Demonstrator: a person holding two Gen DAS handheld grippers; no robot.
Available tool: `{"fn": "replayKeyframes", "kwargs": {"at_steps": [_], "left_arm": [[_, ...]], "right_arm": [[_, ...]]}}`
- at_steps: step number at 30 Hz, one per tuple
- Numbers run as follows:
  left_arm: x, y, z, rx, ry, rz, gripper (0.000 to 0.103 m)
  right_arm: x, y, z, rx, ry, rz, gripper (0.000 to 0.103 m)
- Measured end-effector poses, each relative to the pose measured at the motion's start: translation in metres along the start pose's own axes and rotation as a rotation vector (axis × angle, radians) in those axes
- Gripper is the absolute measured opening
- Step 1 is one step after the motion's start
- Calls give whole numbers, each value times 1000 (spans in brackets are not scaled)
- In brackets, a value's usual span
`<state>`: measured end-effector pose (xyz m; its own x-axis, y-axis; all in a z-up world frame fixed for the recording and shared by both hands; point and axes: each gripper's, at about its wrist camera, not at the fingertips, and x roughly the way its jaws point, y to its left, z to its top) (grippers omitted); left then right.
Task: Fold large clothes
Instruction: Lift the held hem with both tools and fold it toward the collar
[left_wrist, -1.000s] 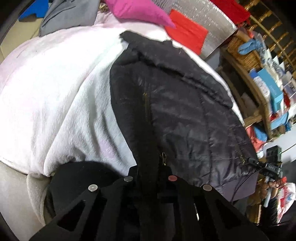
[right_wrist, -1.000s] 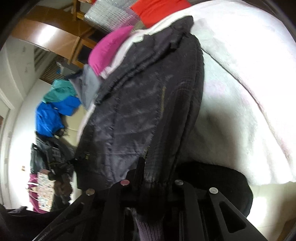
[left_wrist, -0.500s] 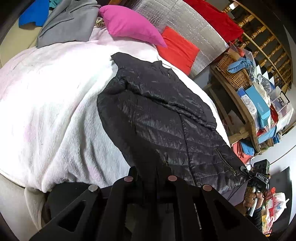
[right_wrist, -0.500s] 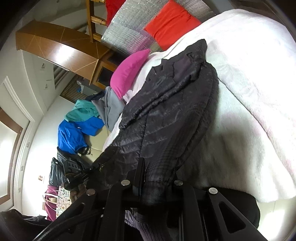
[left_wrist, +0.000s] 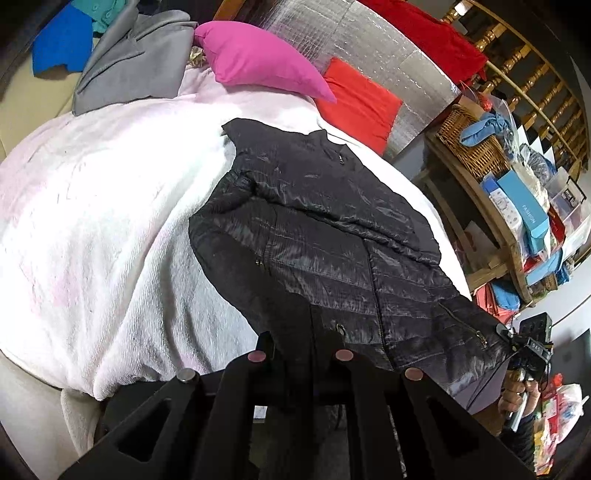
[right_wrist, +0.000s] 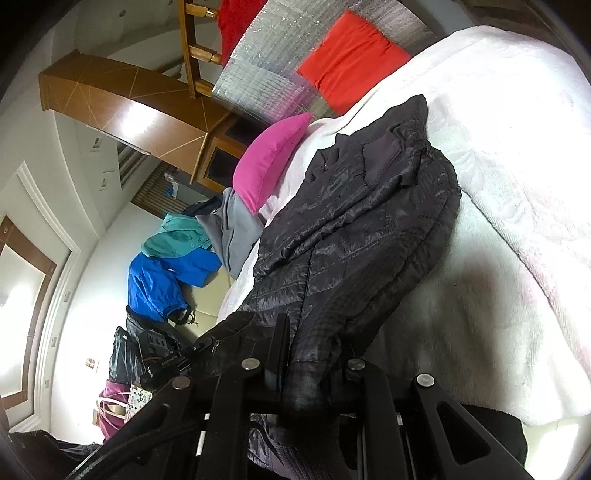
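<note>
A black quilted jacket (left_wrist: 325, 236) lies lengthwise on a white fleece blanket (left_wrist: 92, 229), its collar toward the pillows. My left gripper (left_wrist: 301, 343) is shut on the jacket's near hem, which hangs between the fingers. The right gripper appears far right in the left wrist view (left_wrist: 532, 347), gripped by a hand at the hem's other corner. In the right wrist view the same jacket (right_wrist: 354, 236) stretches away over the blanket (right_wrist: 498, 184), and my right gripper (right_wrist: 306, 365) is shut on its ribbed hem edge. The left gripper (right_wrist: 159, 354) shows at the left there.
A pink pillow (left_wrist: 258, 59) and a red pillow (left_wrist: 358, 103) lie at the bed's head against silver foil panels. A grey garment (left_wrist: 133, 59) and blue clothing (right_wrist: 166, 277) lie off the bed's side. A cluttered wooden shelf (left_wrist: 517, 206) stands at the right.
Both grippers have risen with the hem and tilted upward, so more of the jacket, pillows and room shows. The jacket's lower part is lifted and pulled straighter.
</note>
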<state>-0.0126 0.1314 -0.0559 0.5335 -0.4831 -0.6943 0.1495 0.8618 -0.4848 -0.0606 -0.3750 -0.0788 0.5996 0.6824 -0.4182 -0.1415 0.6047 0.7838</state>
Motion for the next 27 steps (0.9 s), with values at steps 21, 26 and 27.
{"fn": "replayKeyframes", "kwargs": {"at_steps": [21, 26, 27], "left_arm": [[7, -19, 0, 85, 26, 139, 8], [7, -20, -1, 94, 29, 147, 8], [7, -20, -1, 96, 29, 148, 8]], "right_arm": [[5, -8, -6, 21, 44, -63, 16], [6, -6, -6, 14, 48, -67, 16], [6, -6, -6, 13, 49, -68, 16]]}}
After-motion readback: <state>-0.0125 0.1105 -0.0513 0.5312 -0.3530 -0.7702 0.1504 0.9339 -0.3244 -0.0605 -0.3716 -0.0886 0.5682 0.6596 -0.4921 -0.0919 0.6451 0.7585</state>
